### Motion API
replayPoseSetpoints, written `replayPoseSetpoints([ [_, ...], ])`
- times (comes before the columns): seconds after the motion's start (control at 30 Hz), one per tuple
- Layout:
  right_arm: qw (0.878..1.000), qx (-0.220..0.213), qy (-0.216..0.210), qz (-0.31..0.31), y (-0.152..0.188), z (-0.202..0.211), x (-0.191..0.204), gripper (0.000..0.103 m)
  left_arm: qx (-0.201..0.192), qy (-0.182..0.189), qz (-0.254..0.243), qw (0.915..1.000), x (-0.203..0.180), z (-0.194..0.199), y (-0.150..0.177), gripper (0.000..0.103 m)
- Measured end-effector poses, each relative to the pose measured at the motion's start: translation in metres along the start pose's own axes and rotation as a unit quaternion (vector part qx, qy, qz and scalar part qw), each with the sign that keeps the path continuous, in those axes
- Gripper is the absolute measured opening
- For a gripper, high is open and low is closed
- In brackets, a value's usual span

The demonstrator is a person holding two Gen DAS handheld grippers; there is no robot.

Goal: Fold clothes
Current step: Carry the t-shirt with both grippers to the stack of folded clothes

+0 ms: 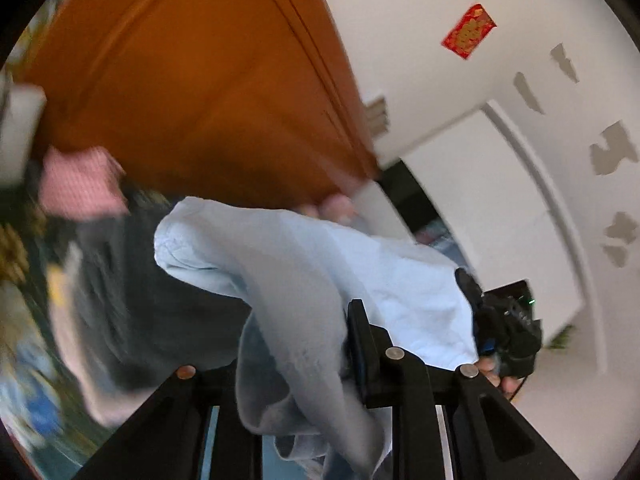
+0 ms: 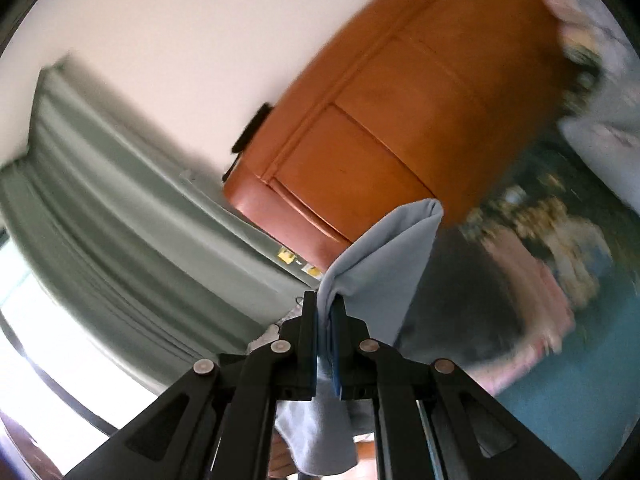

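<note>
Together, the two wrist views show one pale blue garment [image 1: 304,264] held up in the air between two claws, in front of an orange wooden door [image 1: 192,80]. In the left wrist view the left claw [image 1: 304,364] is mostly draped by the cloth: one finger [image 1: 362,344] stands clear at 5 o'clock of the garment's middle, the other is hidden, so how far this claw is closed cannot be told. Only this view shows the right claw [image 1: 504,328] from outside, at 4 o'clock, touching the cloth's far edge, with one red paper square [image 1: 469,31] on the white wall [image 1: 420,20] at 1 o'clock and one pink checked cloth [image 1: 80,184] at 9 o'clock. In the right wrist view the right claw [image 2: 325,312] is closed tight on a folded edge of the garment [image 2: 384,264], which rises toward 1 o'clock and hangs below the fingers. Only this view shows the grey-green curtain [image 2: 120,200] at 9 o'clock. Blurred pink and patterned fabrics [image 2: 536,280] lie at 3 o'clock.
</note>
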State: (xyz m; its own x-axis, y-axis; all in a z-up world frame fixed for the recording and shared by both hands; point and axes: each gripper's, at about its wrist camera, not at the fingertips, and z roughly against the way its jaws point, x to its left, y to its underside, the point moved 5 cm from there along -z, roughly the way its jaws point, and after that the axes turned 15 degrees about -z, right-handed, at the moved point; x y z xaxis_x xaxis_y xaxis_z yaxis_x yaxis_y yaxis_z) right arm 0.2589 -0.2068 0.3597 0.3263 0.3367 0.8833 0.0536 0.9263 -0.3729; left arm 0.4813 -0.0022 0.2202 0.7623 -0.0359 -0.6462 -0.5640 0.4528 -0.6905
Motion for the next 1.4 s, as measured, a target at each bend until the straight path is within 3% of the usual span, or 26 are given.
replayPoseSetpoints([
  [0.1,0.999,0.027,0.021,0.027,-0.023,-0.052,-0.025,0.005,-0.016,-0.063,-0.019,0.9977,0.029,-0.002,-0.032,0.024],
  [0.2,0.995,0.056,0.080,-0.003,-0.033,-0.099,-0.090,0.005,0.025,-0.095,0.009,0.9951,0.064,-0.031,-0.010,0.023],
  [0.3,0.986,0.072,0.143,-0.047,-0.029,-0.124,-0.156,0.005,0.036,-0.101,0.002,0.9943,0.076,-0.043,0.002,0.022],
  [0.47,0.986,0.072,0.136,-0.067,-0.023,-0.120,-0.189,0.006,0.028,-0.102,-0.028,0.9940,0.074,-0.039,-0.006,0.023],
  [0.7,0.991,0.047,0.125,-0.010,-0.040,-0.121,-0.145,0.006,0.026,-0.129,-0.099,0.9864,0.045,-0.035,-0.023,0.021],
  [0.77,0.987,0.051,0.151,-0.009,-0.040,-0.126,-0.151,0.006,0.044,-0.143,-0.089,0.9848,0.057,-0.037,-0.015,0.021],
  [0.87,0.978,0.059,0.194,-0.047,-0.037,-0.128,-0.180,0.006,0.058,-0.135,-0.067,0.9869,0.066,-0.030,-0.006,0.025],
  [1.03,0.977,0.050,0.200,-0.055,-0.036,-0.116,-0.183,0.009,0.065,-0.136,-0.078,0.9855,0.061,-0.009,-0.006,0.036],
  [1.2,0.974,-0.001,0.223,-0.048,-0.051,-0.090,-0.170,0.010,0.035,-0.190,-0.151,0.9695,0.026,0.011,-0.029,0.038],
  [1.27,0.974,-0.017,0.223,-0.040,-0.053,-0.084,-0.160,0.010,0.028,-0.202,-0.176,0.9631,0.012,0.009,-0.035,0.049],
  [1.33,0.976,-0.009,0.216,-0.015,-0.043,-0.090,-0.143,0.010,0.028,-0.223,-0.198,0.9542,0.004,0.001,-0.037,0.051],
  [1.4,0.977,0.011,0.211,0.021,-0.026,-0.103,-0.126,0.010,0.043,-0.227,-0.207,0.9506,0.005,-0.011,-0.032,0.058],
])
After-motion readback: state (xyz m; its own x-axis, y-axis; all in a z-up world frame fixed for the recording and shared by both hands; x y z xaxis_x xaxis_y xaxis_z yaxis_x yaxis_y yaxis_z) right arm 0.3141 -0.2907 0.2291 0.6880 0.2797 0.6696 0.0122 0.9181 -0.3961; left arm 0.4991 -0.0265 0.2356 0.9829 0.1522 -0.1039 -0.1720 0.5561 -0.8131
